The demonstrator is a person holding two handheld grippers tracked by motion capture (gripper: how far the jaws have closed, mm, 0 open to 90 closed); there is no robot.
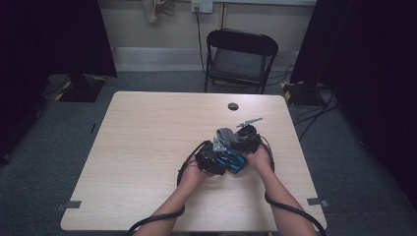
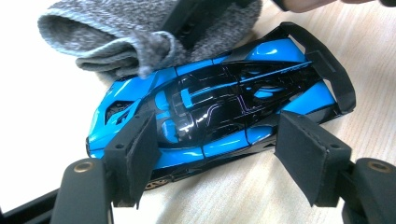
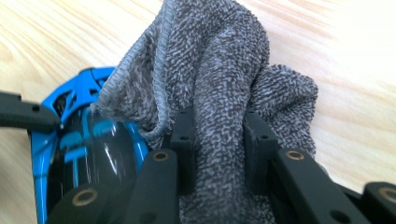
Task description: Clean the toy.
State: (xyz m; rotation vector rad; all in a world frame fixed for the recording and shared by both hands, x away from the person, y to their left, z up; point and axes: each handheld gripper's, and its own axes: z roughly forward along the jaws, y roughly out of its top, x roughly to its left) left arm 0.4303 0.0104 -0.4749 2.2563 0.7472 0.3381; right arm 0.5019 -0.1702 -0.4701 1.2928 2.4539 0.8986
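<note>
While right gripper (image 3: 212,149) pinches fuzzy grey cloth (image 3: 224,70), left gripper (image 2: 215,154) clamps glossy blue-black car (image 2: 219,102).

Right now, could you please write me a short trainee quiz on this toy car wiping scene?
1. What does the right hand-held gripper clamp?
2. True or false: the blue and black toy car lies on its roof.
3. Where do the left hand-held gripper pads stand? A) either side of the car B) shut on the cloth C) flat on the table

Key
1. A grey terry cloth, bunched between its shut pads.
2. False: it sits wheels down on the wooden table.
3. A; whether both pads actually press the car's flanks is unclear.
</note>
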